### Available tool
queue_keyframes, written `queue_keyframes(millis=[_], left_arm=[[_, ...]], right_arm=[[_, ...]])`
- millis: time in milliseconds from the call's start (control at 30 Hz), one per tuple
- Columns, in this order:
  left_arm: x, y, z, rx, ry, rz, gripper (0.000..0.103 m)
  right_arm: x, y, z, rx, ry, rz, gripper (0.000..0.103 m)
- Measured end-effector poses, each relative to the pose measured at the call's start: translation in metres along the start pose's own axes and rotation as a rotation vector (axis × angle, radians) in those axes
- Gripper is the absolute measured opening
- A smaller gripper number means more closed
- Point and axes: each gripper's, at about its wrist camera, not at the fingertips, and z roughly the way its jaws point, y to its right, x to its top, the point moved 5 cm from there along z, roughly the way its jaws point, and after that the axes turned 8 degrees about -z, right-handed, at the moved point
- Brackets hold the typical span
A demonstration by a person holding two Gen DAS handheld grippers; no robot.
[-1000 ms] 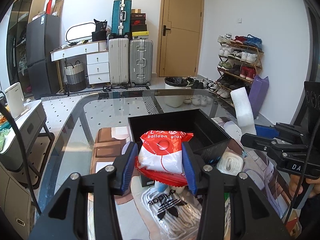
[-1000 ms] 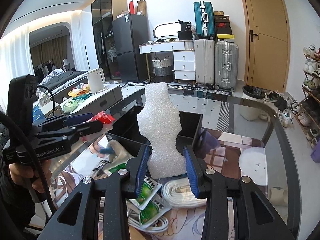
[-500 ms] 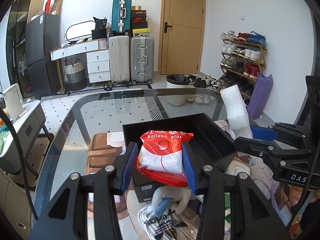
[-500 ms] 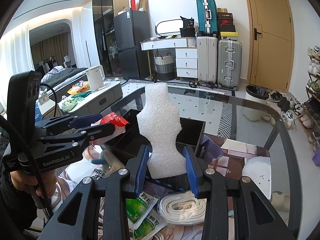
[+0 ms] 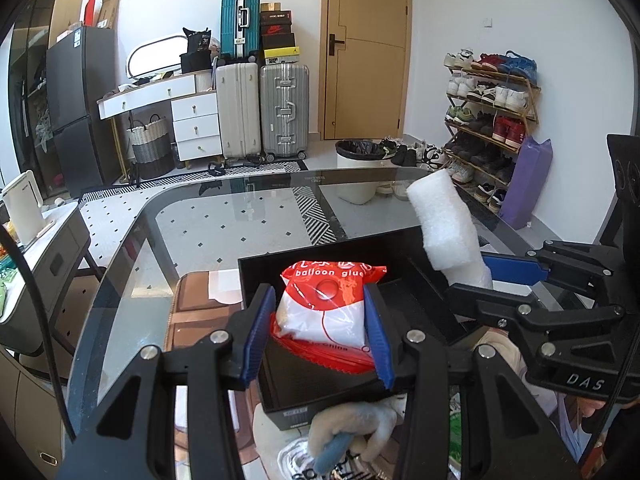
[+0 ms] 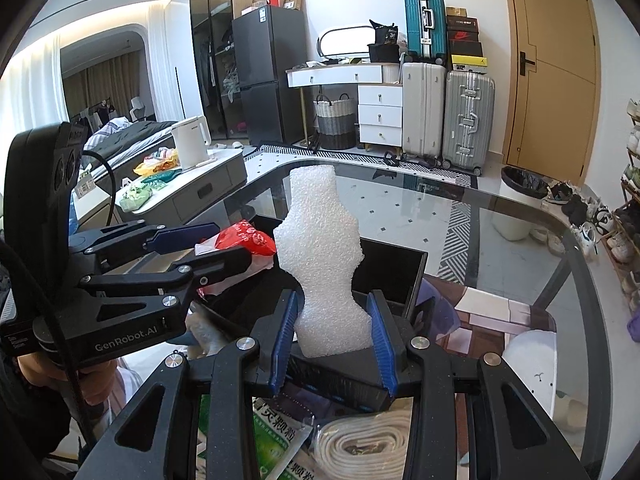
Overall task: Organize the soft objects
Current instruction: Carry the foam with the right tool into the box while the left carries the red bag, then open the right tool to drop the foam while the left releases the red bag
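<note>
Two hand-held claws work over a glass counter in a cluttered bedroom. The left claw pinches a red-and-white packet printed "balloon glue" between its blue pads, holding it upright above the near half of an open black box that sits directly ahead of that claw. In the right wrist view the same packet shows at the left, gripped by the left claw over the box's left side.

The right claw is pressed against the narrow lower part of a white foam piece, which stands upright between the blue pads and rises well above them, just over the near edge of the black box. Seen from the left wrist camera, the foam piece leans at the right rim of the box, with the right claw closed around its base.

Below and near the left claw lies a pale stuffed toy with a blue part, touching the box's near wall. Beneath the right claw lie green-printed sachets and, just beside them, a coil of white strap. Beyond the counter stand silver suitcases and a shoe rack.
</note>
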Motion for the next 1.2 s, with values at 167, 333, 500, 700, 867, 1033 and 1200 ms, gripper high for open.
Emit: queue_keyframes(millis=[167, 333, 500, 700, 867, 1033, 1200], left_arm=[[-0.001, 0.001, 0.008, -0.003, -0.011, 0.006, 0.043], [-0.005, 0.004, 0.015, -0.009, -0.023, 0.019, 0.043], [-0.007, 0.006, 0.016, -0.01, -0.025, 0.033, 0.043], [-0.009, 0.004, 0.017, -0.005, -0.033, 0.038, 0.043], [-0.009, 0.003, 0.017, -0.005, -0.034, 0.035, 0.043], [-0.01, 0.002, 0.017, -0.009, -0.036, 0.036, 0.044], [-0.014, 0.005, 0.015, -0.019, -0.041, 0.041, 0.045]], right_arm=[[-0.001, 0.002, 0.01, -0.01, -0.022, -0.009, 0.036], [-0.002, 0.002, 0.021, -0.013, -0.044, -0.032, 0.036], [-0.004, 0.001, 0.029, -0.01, -0.064, -0.043, 0.036], [-0.009, -0.001, 0.031, -0.011, -0.076, -0.045, 0.036], [-0.009, -0.003, 0.029, -0.003, -0.091, -0.029, 0.036], [-0.012, -0.004, 0.027, 0.006, -0.106, -0.015, 0.036], [-0.011, -0.004, 0.023, -0.026, -0.093, -0.045, 0.037]])
